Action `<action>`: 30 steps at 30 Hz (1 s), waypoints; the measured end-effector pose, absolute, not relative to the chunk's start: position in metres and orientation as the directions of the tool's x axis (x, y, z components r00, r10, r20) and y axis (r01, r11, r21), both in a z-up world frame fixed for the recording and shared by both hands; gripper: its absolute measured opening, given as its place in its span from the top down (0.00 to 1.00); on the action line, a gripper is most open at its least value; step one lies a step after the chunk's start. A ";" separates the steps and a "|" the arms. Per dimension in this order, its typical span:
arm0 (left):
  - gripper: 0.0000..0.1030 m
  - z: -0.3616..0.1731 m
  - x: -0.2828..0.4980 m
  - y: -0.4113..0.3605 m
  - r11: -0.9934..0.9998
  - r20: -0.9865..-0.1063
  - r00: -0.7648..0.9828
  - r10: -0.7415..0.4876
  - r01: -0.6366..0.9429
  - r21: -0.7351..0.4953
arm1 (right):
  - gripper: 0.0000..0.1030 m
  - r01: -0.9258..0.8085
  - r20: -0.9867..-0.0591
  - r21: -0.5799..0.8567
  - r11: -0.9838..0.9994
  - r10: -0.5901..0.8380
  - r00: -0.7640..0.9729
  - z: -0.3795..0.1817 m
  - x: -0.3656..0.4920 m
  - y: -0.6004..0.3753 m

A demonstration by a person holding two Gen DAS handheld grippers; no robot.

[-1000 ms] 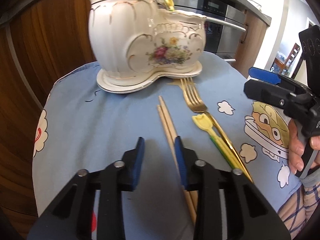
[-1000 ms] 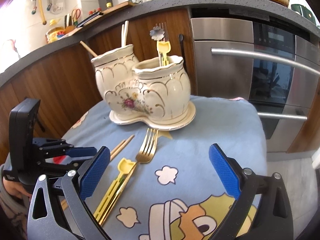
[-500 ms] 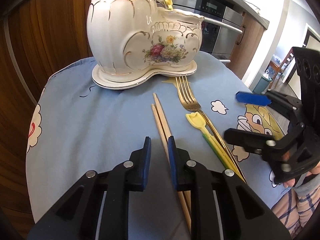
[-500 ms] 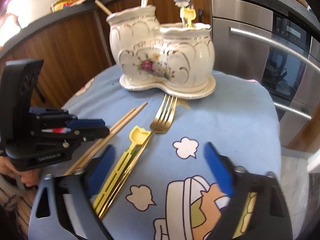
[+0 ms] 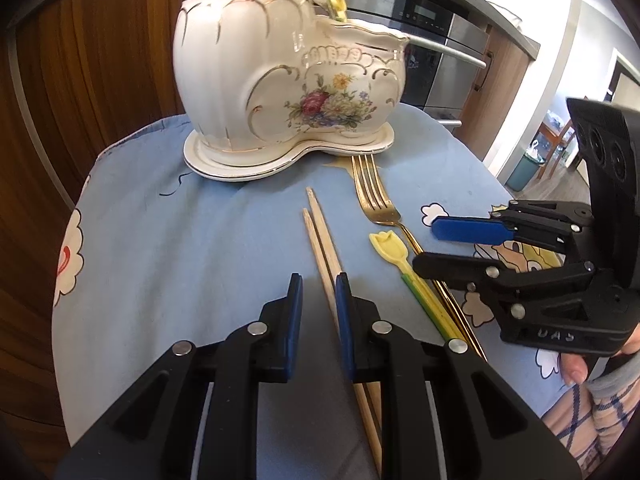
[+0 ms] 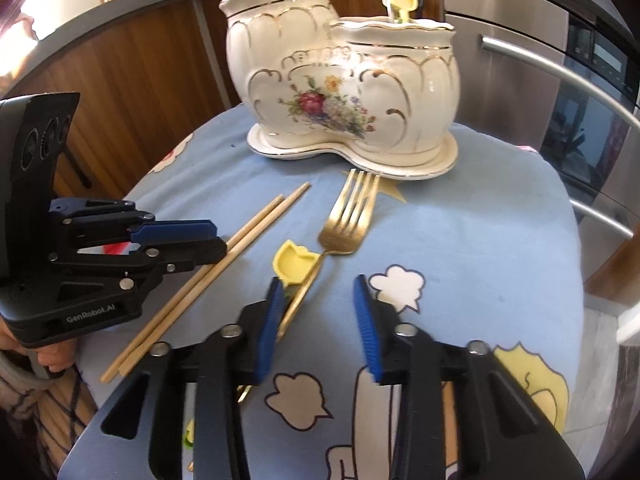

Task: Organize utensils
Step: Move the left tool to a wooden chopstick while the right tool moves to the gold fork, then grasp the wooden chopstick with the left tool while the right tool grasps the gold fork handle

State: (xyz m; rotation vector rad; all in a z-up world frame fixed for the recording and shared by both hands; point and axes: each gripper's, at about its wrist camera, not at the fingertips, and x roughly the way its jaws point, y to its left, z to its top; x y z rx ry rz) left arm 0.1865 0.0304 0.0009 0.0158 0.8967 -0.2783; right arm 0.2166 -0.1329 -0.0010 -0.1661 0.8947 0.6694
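A pair of wooden chopsticks (image 5: 322, 236) lies on the blue cloth; it also shows in the right wrist view (image 6: 224, 268). A gold fork (image 5: 376, 200) and a yellow spoon (image 5: 390, 246) lie to their right. A white floral two-pot holder (image 5: 288, 76) stands behind, with utensils in it. My left gripper (image 5: 318, 284) is narrowly open just left of the chopsticks, its right finger touching them. My right gripper (image 6: 318, 288) is open, low over the spoon (image 6: 294, 264) and the fork's handle (image 6: 348, 220), which sit by its left finger.
The blue cartoon cloth (image 5: 192, 248) covers a small round table with edges close on all sides. Wooden cabinets (image 5: 88, 64) stand behind on the left, a steel oven (image 6: 560, 92) on the right. Each gripper shows in the other's view, close together.
My left gripper narrowed, then opened a little beside the chopsticks. My right gripper moved down and forward over the spoon and fork and narrowed its jaws from wide open.
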 end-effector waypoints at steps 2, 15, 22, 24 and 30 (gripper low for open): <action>0.83 0.002 0.185 0.029 0.965 -0.774 0.594 -0.219 0.250 -0.082 | 0.77 -0.618 -0.771 0.131 0.775 0.472 0.428 0.000 0.215 -0.132; 0.83 0.001 0.188 0.021 0.957 -0.821 0.541 -0.183 0.289 -0.023 | 0.82 -0.582 -0.814 0.145 0.800 0.431 0.391 0.002 0.226 -0.154; 0.88 0.002 0.198 0.018 0.958 -0.845 0.515 -0.144 0.287 0.012 | 0.82 -0.618 -0.831 0.101 0.780 0.408 0.379 0.000 0.228 -0.146; 0.89 0.002 0.199 0.026 0.960 -0.849 0.512 -0.132 0.279 0.020 | 0.83 -0.642 -0.842 0.068 0.763 0.389 0.374 0.001 0.227 -0.145; 0.89 0.002 0.197 0.049 0.962 -0.866 0.484 -0.121 0.272 0.018 | 0.86 -0.674 -0.885 -0.009 0.738 0.309 0.350 0.004 0.232 -0.157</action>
